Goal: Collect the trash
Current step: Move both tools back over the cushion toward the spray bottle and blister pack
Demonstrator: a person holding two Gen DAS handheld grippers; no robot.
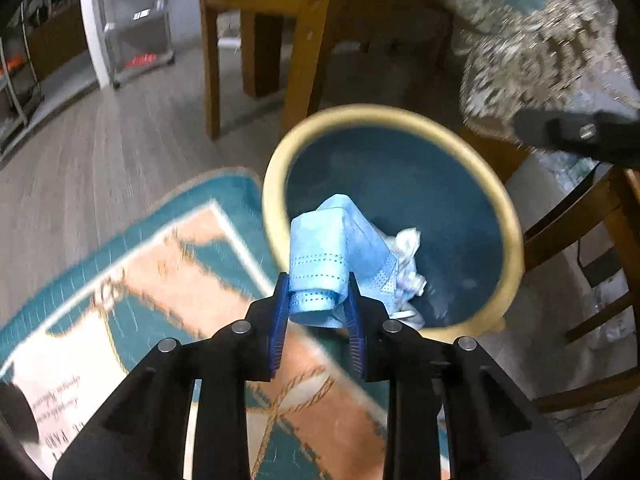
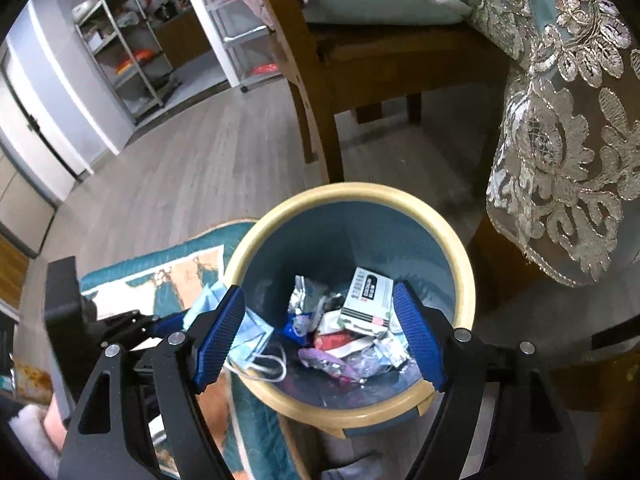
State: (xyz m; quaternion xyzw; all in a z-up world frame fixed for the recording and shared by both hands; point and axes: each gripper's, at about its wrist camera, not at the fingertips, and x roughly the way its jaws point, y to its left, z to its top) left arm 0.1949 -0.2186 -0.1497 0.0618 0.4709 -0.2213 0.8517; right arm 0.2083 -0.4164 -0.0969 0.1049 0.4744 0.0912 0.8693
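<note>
I note left gripper (image 1: 318, 300) pinching crumpled pale-blue face mask (image 1: 324, 248) at round blue cream-rimmed bin (image 2: 280, 216) edge. Right gripper (image 2: 320, 336) spread, empty, above binned litter. Mask not yet released.

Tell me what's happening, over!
Left tool shut on blue mask at bin rim. Right tool open over bin. Nothing blocking.

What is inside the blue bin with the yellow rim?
Bin holds a white box, crumpled wrappers and a blue face mask over its rim; the bottom is covered.
</note>
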